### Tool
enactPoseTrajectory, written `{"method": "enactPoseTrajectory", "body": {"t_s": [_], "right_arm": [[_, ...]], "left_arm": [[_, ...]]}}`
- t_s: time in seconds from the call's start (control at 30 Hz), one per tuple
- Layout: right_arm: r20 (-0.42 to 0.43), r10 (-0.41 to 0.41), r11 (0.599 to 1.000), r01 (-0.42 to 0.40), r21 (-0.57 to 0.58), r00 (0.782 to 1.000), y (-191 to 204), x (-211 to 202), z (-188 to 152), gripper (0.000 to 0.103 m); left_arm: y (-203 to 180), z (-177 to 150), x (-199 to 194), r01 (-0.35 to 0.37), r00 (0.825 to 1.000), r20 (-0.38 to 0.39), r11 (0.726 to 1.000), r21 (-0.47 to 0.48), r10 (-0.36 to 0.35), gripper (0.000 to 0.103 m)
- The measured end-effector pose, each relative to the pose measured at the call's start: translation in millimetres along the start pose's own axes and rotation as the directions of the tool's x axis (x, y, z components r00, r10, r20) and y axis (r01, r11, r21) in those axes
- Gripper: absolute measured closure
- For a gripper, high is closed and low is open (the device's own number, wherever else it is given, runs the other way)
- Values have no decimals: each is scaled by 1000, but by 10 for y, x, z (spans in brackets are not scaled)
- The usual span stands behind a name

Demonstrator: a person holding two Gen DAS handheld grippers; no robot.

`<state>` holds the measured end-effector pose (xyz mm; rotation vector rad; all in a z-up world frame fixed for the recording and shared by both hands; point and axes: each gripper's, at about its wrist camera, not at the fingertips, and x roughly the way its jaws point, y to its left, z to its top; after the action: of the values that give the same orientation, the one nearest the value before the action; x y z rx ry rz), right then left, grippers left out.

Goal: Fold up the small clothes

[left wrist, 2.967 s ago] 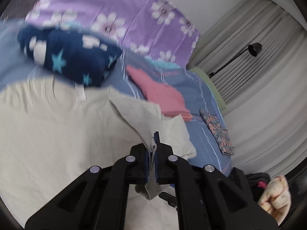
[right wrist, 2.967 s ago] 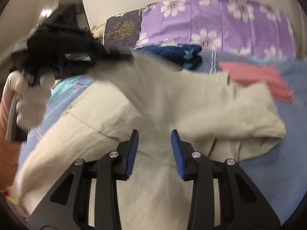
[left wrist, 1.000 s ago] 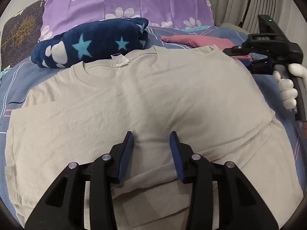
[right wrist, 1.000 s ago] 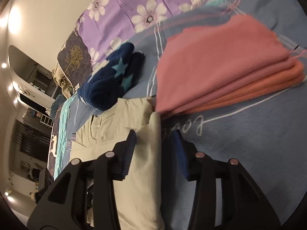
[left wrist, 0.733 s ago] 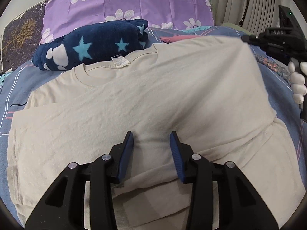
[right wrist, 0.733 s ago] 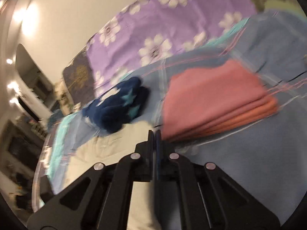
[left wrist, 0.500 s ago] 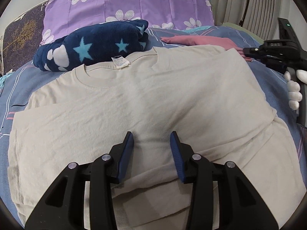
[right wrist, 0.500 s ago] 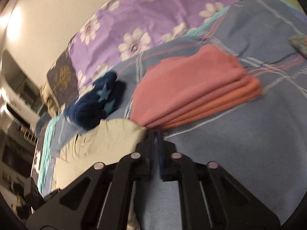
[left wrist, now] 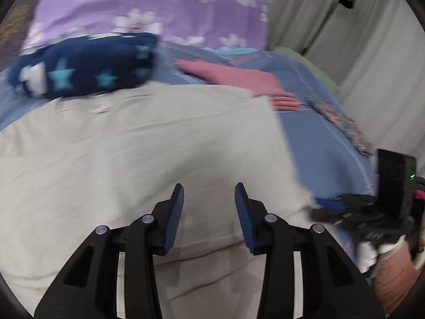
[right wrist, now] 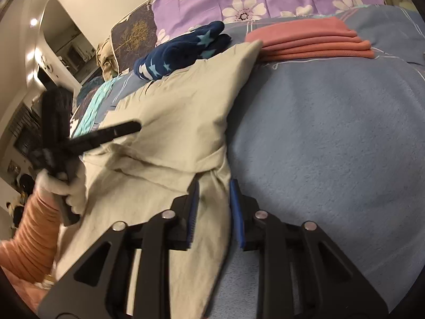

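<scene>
Bedding in blue carries the beige T-shirt, spread flat below a navy star blanket and beside folded pink clothes. The left hand-held gripper hovers over the shirt, jaws spread and empty. The right hand-held gripper straddles the shirt's bunched edge, jaws opening.

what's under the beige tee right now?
The beige t-shirt lies on the blue bedspread, which shows along its right edge. Its far corner overlaps the pink folded stack. Anything else beneath is covered.
</scene>
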<state>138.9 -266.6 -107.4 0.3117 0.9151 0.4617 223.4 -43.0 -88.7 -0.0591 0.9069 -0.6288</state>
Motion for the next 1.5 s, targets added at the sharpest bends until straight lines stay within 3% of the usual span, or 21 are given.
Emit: {"method": "enactPoseTrajectory", "body": {"t_s": [0.07,0.1,0.13,0.2,0.27,0.47,0.6,0.7,0.77,0.83,0.9,0.97,1.03,1.1,1.2,1.33,1.5], "right_arm": [[15,14,999,-15,42,1000,-52,29,30,75],[26,9,998,-11,62,1000,-69,38,41,90],[32,-6,997,3,72,999,-71,38,42,97],[52,-36,994,30,105,998,-89,-56,-32,99],[67,-77,986,66,151,995,-117,-160,-201,101],[89,-45,973,24,230,995,-211,-243,-403,102],[98,-78,982,59,180,992,-96,-434,-513,101],[103,-77,986,60,159,992,-19,-621,-703,97],[96,-56,986,39,163,994,4,-696,-840,93],[82,-46,985,31,171,996,39,-738,-994,88],[74,-38,984,24,176,997,94,-761,-1125,85],[70,-26,982,13,189,997,131,-779,-1206,84],[66,-18,979,5,203,998,150,-791,-1251,83],[59,-18,977,5,212,998,171,-801,-1289,82],[44,-28,978,19,206,999,233,-827,-1343,81],[36,-39,978,31,207,999,314,-889,-1464,78],[43,-40,976,30,215,998,400,-1050,-1723,76]], "left_arm": [[-291,106,235,23,999,-42,998,66,-20,65],[-394,153,359,38,997,-66,996,77,-33,67],[-490,207,513,64,994,-98,996,67,-58,69],[-611,304,751,88,987,-139,995,44,-81,70],[-736,367,952,45,990,-138,996,80,-34,70],[-861,428,1136,22,994,-113,995,94,-12,69],[-850,384,668,7,997,-80,989,149,5,67],[-730,127,26,-29,1000,9,980,195,27,59],[-587,-120,-364,-90,995,57,973,212,80,52],[-372,-452,-741,-193,980,93,958,212,176,44],[-122,-745,-1047,-275,960,103,948,163,261,43],[196,-1089,-1382,-370,927,100,926,75,362,43],[491,-1432,-1685,-435,898,74,900,-20,435,43],[702,-1723,-1928,-454,887,44,885,-104,460,43],[888,-2116,-2201,-457,886,4,872,-175,465,43],[893,-2381,-2253,-442,897,-49,887,-136,439,43],[841,-2594,-2310,-410,912,-48,902,-135,407,42]]}}
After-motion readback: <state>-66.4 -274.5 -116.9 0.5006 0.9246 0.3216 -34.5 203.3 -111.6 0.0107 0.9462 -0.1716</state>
